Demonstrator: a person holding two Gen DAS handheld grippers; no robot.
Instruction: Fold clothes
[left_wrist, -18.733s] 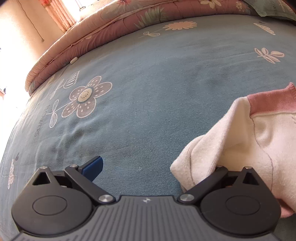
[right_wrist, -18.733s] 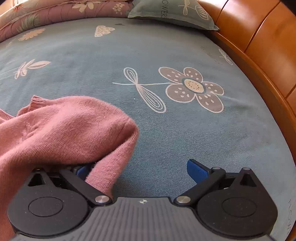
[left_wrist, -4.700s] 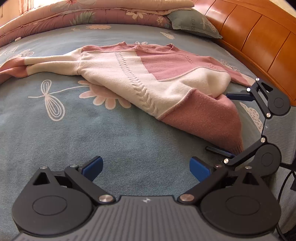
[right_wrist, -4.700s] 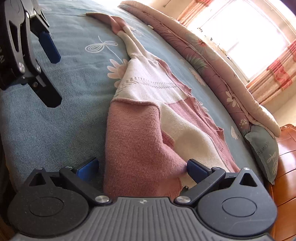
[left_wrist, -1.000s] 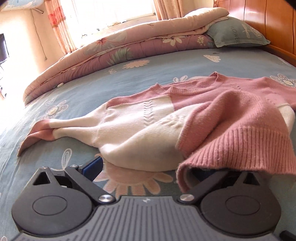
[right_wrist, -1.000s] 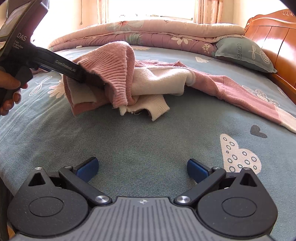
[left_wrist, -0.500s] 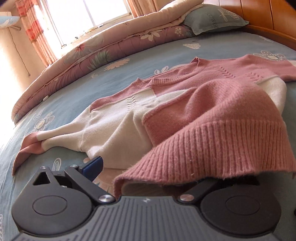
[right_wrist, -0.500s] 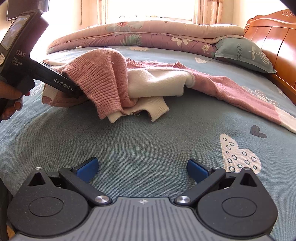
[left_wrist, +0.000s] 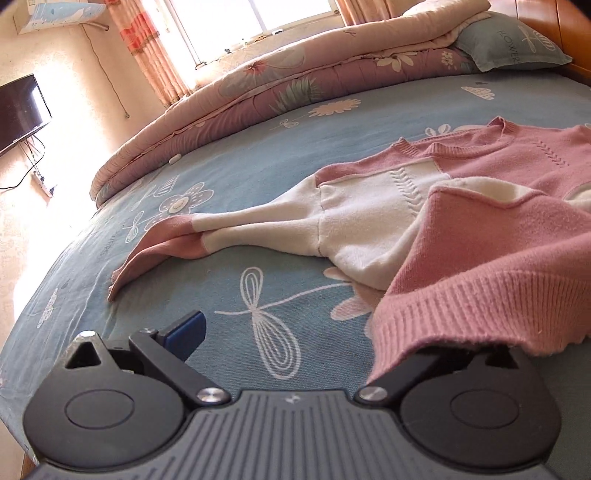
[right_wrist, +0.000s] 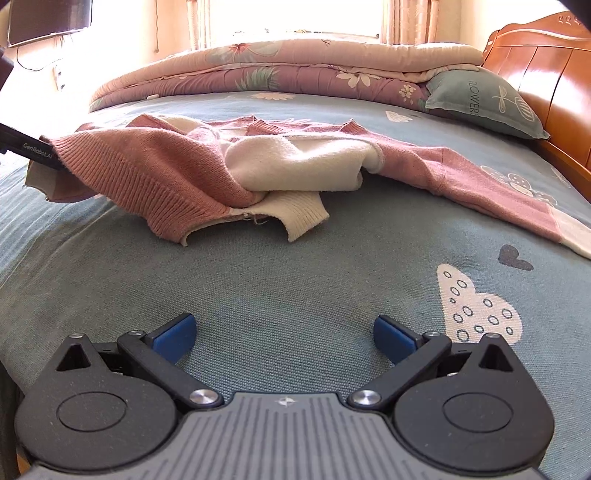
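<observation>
Step in hand: spreading the sweater (right_wrist: 295, 162) flat on the bed (right_wrist: 295, 273) before any fold. Left tongs (left_wrist: 295, 332) are sitting wide open; the pink ribbed hem (left_wrist: 480, 314) is draping over the right finger, so whether anything is gripped I cannot tell. Right tongs (right_wrist: 282, 332) are hovering open and empty, well short of the cream hem corner (right_wrist: 303, 218). Against half a second earlier, the hem is lying lower and further out. Next move, likely: right tongs taking that bunched corner.

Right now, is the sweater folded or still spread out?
Partly folded: the sweater has its pink hem flipped over the cream front, while both sleeves lie outstretched on the bed.
</observation>
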